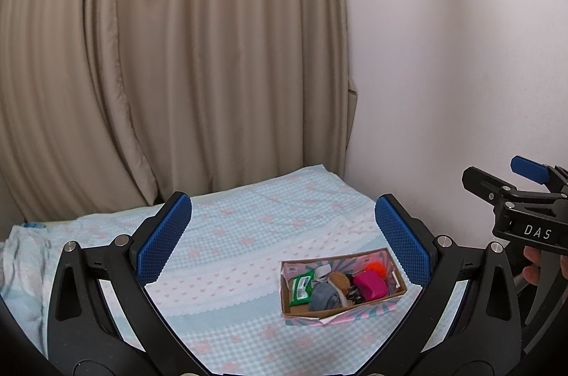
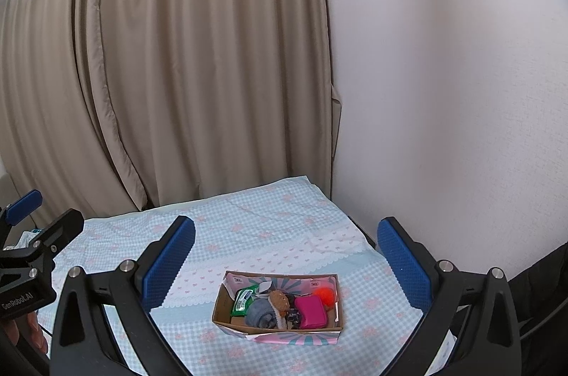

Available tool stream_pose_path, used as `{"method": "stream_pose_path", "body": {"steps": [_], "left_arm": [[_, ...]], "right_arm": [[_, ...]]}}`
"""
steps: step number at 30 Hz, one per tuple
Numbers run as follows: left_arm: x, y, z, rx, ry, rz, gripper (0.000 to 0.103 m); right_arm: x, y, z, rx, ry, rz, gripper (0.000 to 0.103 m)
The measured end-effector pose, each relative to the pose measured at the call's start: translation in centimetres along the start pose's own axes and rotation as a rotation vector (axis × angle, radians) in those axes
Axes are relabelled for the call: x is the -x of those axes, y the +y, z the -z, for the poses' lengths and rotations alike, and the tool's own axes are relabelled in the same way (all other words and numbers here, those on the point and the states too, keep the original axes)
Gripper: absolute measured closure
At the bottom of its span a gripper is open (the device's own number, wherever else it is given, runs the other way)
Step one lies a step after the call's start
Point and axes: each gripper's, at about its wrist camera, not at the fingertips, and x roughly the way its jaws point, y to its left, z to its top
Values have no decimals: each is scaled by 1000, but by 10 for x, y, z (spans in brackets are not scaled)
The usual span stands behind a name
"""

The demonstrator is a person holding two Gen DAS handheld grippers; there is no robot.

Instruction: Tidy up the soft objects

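A shallow cardboard box (image 1: 399, 296) (image 2: 222, 312) sits on the checked bed cover. In it lie a green wipes pack (image 1: 301, 287) (image 2: 243, 299), a grey rolled cloth (image 1: 323, 296) (image 2: 262, 312), a brown plush piece (image 1: 340, 280) (image 2: 278, 299), a magenta pouch (image 1: 371, 285) (image 2: 310, 310) and an orange pom-pom (image 1: 377, 267) (image 2: 325, 295). My left gripper (image 1: 284, 239) is open and empty, held above and short of the box. My right gripper (image 2: 285, 264) is open and empty, also above the box. The right gripper shows at the right edge of the left wrist view (image 1: 525, 198).
The bed (image 1: 248, 219) (image 2: 248, 219) wears a light blue checked cover with pink bows. Beige curtains (image 1: 177, 56) (image 2: 177, 56) hang behind it and a white wall (image 1: 443, 74) (image 2: 443, 74) runs along its right side. A crumpled pale cloth (image 1: 21, 262) lies at the left.
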Motion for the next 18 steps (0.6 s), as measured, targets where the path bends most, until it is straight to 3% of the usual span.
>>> {"method": "stream_pose_path", "body": {"steps": [7,13,18], "left_arm": [[0,-1,1,-4,-7,3,0],[3,-9,3,-78,-56,-92,0],[3,-13,7,-94,-86,-105,0]], "right_arm": [[1,2,0,-3,-4,3,1],[-1,2,1,-10,-5,8,1],[-1,2,1,-13,-1,10,1]]}}
